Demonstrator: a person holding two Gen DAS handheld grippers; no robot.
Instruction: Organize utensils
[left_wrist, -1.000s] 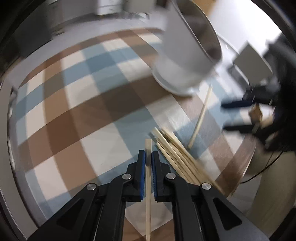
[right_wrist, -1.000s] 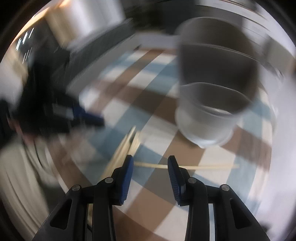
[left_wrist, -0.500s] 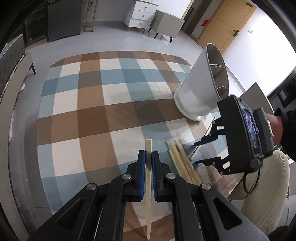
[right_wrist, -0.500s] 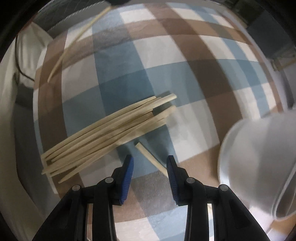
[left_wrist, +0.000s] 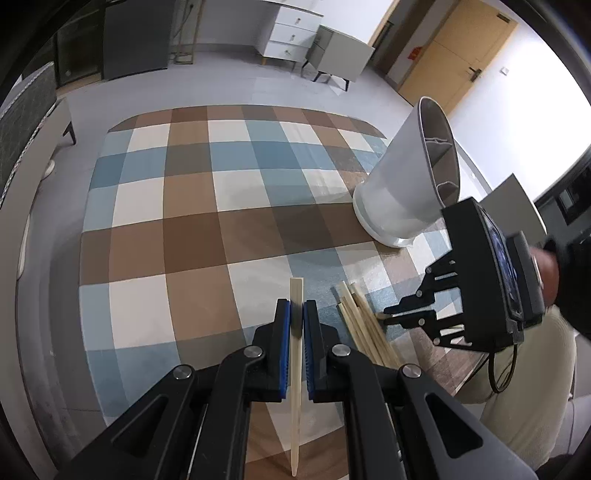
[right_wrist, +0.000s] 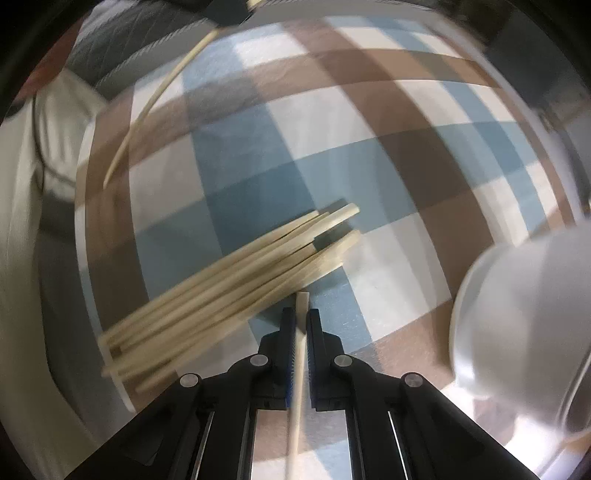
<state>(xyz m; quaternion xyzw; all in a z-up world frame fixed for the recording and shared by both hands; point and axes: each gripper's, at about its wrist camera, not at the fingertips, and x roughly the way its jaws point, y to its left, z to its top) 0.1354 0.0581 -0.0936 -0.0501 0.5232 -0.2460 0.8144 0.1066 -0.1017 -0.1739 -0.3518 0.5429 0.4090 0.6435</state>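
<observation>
Left tongs (left_wrist: 294, 314) are clamping one chopstick (left_wrist: 296, 369). Right tongs (right_wrist: 301, 325) are pinching a second chopstick (right_wrist: 300, 354) beside the pile (right_wrist: 229, 295) on the table (right_wrist: 388, 155). Risk: off-centre grips are letting sticks pivot, missing the holder (left_wrist: 410, 184).

Home room, living or dining area. Tabletop (left_wrist: 192, 236) under checked cloth of brown, blue, cream. Beyond tabletop: pale grey floor (left_wrist: 236, 92), white drawer chest (left_wrist: 291, 35), grey side cabinet (left_wrist: 343, 55) on dark legs just beside chest. Wooden door (left_wrist: 454, 55) with handle further right of cabinet, white wall (left_wrist: 524, 110) beside door.
</observation>
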